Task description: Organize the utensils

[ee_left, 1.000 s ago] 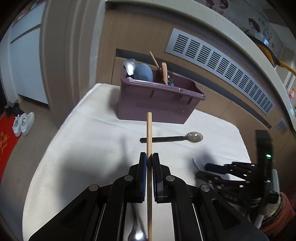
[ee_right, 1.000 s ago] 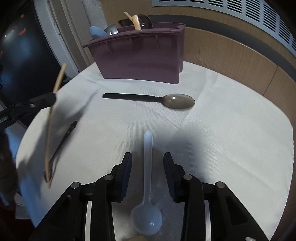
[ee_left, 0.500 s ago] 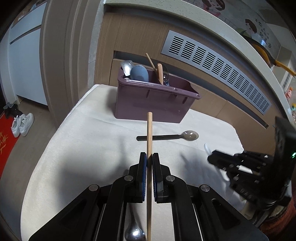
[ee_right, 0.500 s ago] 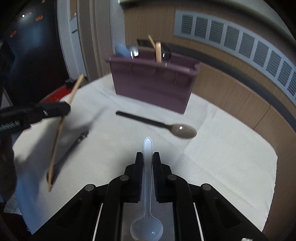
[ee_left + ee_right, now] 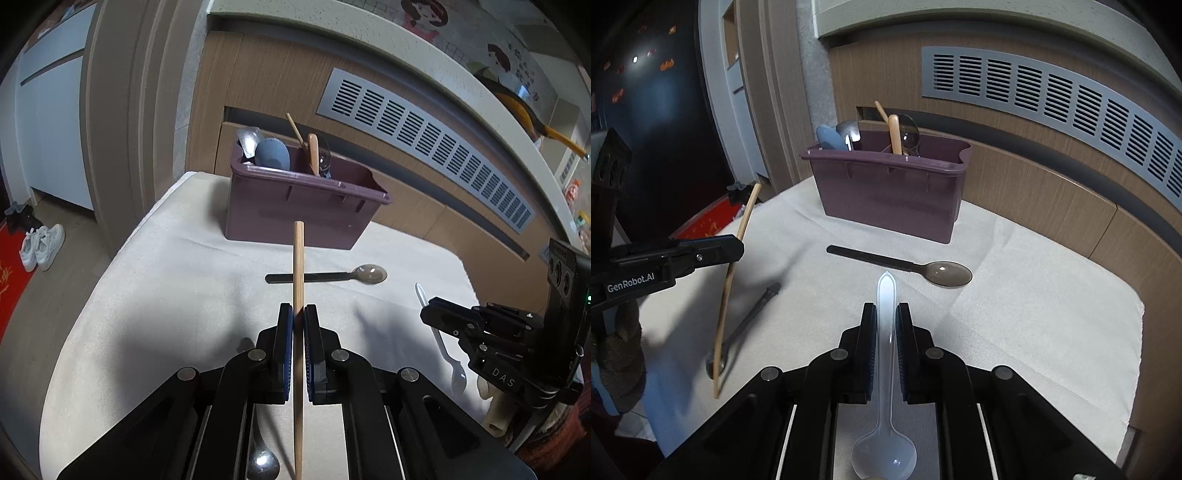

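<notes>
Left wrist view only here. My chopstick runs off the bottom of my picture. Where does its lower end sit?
Observer: The chopstick in the left gripper appears to hang free, ending just past the bowl of a metal spoon that lies on the cloth.
Operator: Which way does that spoon lie?
Observer: Its handle points toward the purple bin.
Operator: Is the right gripper on its spoon?
Observer: Yes. The right gripper is shut on the white spoon handle, with the bowl behind the fingers.

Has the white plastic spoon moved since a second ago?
Yes. The white spoon was flat on the cloth; now the right gripper is shut on its handle, holding it above the cloth.
</notes>
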`<state>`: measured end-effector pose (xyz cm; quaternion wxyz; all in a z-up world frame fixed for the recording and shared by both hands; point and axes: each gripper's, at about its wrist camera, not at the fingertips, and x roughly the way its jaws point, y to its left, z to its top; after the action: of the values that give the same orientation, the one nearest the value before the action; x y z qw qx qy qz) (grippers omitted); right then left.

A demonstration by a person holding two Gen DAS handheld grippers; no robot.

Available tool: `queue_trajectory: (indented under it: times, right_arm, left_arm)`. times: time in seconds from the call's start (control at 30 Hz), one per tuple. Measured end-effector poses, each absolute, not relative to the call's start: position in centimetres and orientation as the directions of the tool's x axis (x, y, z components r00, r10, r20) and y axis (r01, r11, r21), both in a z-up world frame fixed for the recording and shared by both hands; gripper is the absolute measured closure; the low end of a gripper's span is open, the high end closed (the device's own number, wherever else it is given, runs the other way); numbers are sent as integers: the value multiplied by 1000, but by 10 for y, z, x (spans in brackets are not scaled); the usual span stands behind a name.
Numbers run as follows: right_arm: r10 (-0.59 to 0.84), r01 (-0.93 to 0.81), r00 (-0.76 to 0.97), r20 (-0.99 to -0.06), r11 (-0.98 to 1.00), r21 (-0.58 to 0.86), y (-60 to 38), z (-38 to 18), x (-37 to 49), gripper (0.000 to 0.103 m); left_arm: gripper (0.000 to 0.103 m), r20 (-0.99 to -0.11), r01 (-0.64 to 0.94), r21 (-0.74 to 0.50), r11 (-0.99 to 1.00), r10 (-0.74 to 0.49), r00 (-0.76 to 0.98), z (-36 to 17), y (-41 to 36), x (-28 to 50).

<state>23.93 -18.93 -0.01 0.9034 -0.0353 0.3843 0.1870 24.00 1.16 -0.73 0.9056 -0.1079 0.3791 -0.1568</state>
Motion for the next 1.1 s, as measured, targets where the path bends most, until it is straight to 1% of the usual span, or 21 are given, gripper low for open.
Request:
queue_trajectory:
  times: [0.13, 0.27, 0.6, 0.7, 0.77, 0.8, 0.83, 0.93, 1.0, 1.1]
  right_arm:
    - [321, -354, 647, -692, 930, 101, -195, 3, 239, 93]
    - [332, -340, 661, -673, 932, 126, -198, 6, 241, 93]
    - [337, -341, 680, -651, 932, 126, -196, 9, 246, 93]
    - [347, -335, 701, -624, 931, 142, -198, 19, 247, 93]
    - [348, -335, 739, -577, 933, 133, -199, 38, 247, 93]
    - [345, -331, 773, -532, 935, 126, -200, 56, 246, 93]
    - [353, -334, 806, -475, 934, 129, -201, 75, 245, 93]
    - [384, -365, 889, -249, 923, 118, -203, 144, 246, 93]
    - [389, -377, 901, -193, 921, 95, -199, 169, 259, 93]
    - [414, -396, 888, -198, 910, 125, -195, 185, 292, 93]
  left_arm:
    - [97, -641, 210, -330, 921, -381, 666, -4, 13, 240]
    - [97, -610, 224, -331, 917, -389, 691, 7, 13, 240]
    - [97, -559, 250, -331, 910, -403, 725, 29, 13, 241]
    - [97, -529, 266, -325, 907, -408, 744, 48, 13, 243]
    - [97, -496, 288, -329, 899, -424, 757, 70, 14, 248]
    - [97, -465, 305, -329, 894, -434, 772, 86, 14, 250]
    - [97, -427, 324, -324, 889, -443, 788, 105, 15, 253]
    - [97, -330, 358, -285, 889, -442, 834, 152, 15, 263]
    - [97, -302, 363, -273, 891, -438, 847, 170, 15, 274]
    - [97, -303, 366, -257, 894, -435, 848, 181, 15, 297]
